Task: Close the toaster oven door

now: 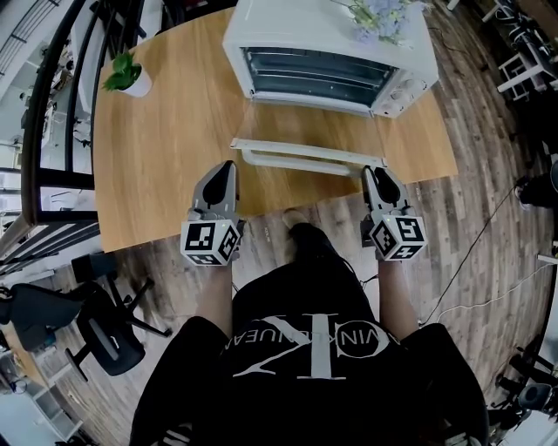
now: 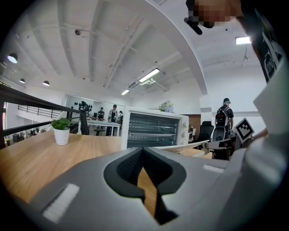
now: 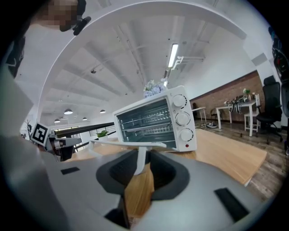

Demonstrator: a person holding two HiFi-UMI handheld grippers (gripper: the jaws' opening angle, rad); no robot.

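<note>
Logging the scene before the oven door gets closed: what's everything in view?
table: one, light wood, under oven and plant
toaster oven: one, white, table's far side
oven door: one, white-framed glass, folded down open
flowers: one bunch, lilac, atop the oven
potted plant: one, green in white pot, table's far left
office chair: one, black, floor at left
left gripper: one, grey, fingers together, over table's near edge
right gripper: one, grey, by the door handle's right end

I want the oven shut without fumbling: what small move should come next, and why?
Probably ease the right gripper forward under the handle of the door, ready to lift. The door lies open and flat in front of the toaster oven, and that gripper's tips sit just short of the handle's right end, holding nothing.
</note>
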